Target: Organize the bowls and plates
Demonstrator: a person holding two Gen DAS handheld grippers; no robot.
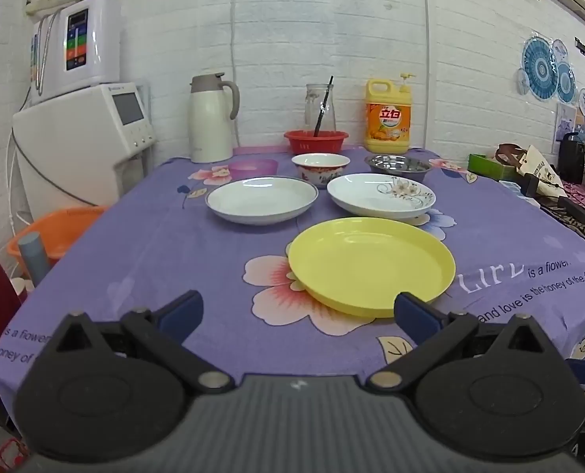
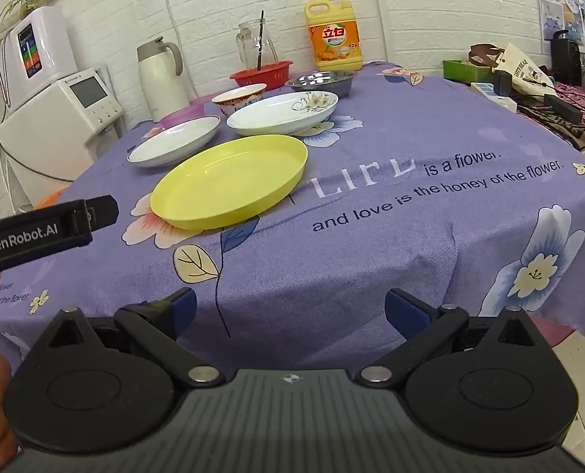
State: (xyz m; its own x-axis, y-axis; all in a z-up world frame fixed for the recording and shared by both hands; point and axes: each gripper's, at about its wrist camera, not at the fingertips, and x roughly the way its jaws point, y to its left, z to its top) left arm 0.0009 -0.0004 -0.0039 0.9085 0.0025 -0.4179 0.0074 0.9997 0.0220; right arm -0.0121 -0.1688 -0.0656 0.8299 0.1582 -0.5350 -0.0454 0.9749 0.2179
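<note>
A: Where do the two grippers stand?

B: The left gripper (image 1: 298, 311) hangs over the near edge of the table, its blue-padded fingers spread wide with nothing between them. The right finger tip (image 1: 414, 311) overlaps the near rim of the round yellow plastic plate (image 1: 371, 264), though contact cannot be judged. The right gripper (image 2: 290, 309) sits further back, off the table's corner, jaws likewise spread and empty.

A: And the dishes?

B: All rest on the purple flowered tablecloth (image 1: 174, 244). The yellow plate is nearest. Behind it, side by side, lie a white shallow plate with a blue rim (image 1: 261, 199) to the left and a white shallow plate with a brown flower print (image 1: 381, 195) to the right. Behind those stand three bowls in a row: a small translucent purple bowl (image 1: 253, 167), a white ceramic bowl with a red pattern (image 1: 320, 165) and a stainless steel bowl (image 1: 399, 166).

A: Anything further back?

B: A red plastic basket (image 1: 316, 140) with a clear glass jug (image 1: 320, 106) behind it, a cream thermos jug (image 1: 209, 118) and a yellow bottle of dish soap (image 1: 387, 118), all near the white brick wall (image 1: 292, 31).

A: Is the left tool seen from the right side?

B: Yes, its black body marked GenRobot.AI (image 2: 43, 232) enters from the left edge of that view.
</note>
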